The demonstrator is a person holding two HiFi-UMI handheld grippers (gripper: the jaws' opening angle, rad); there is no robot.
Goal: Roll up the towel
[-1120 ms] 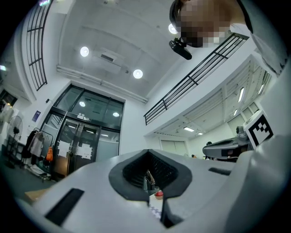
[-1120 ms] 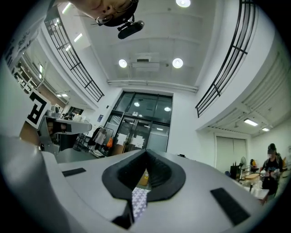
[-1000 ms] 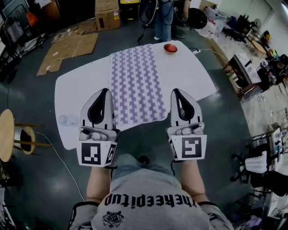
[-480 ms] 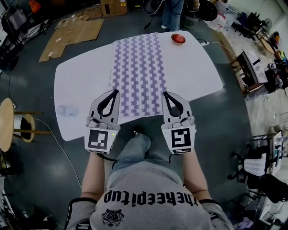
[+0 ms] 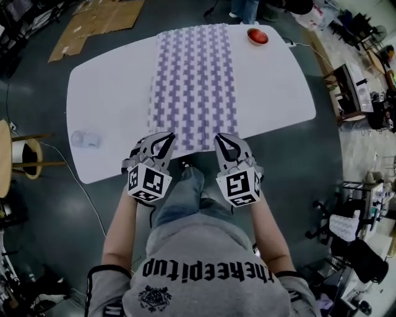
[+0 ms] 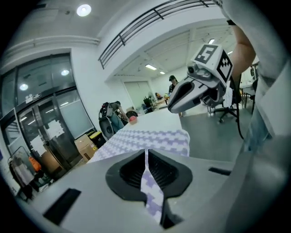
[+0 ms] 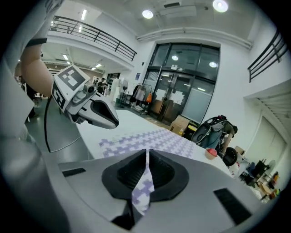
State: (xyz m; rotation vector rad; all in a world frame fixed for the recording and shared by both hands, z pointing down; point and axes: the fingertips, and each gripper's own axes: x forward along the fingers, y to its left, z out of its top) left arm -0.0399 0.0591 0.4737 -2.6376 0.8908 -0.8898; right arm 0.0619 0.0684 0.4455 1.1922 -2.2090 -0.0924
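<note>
White oval worktop (image 5: 105,105) on a dark grey workshop floor (image 5: 49,204), seen from above, with flattened cardboard (image 5: 102,15) lying beyond its far left corner. A towel (image 5: 195,80) patterned in purple and white is spread flat and lengthwise down the middle of the worktop. Its far end is near a small red bowl (image 5: 257,35), and its near end is at the edge closest to the person.

The left claw (image 5: 167,137) and the right claw (image 5: 221,138) are set at the two near corners, one to each side. Each claw is pressed together on the cloth. In the left gripper view and the right gripper view alike, a strip of the patterned fabric is seen pinched between the black pads (image 6: 129,170).

The corners are judged to be held as a pair so that the near hem can be lifted evenly and turned over onto the flat cloth, which would begin a straight roll towards the far end. The towel's full length is laid out unrolled, so the rolling is judged not yet begun. An uneven pull from either side could skew the roll.
</note>
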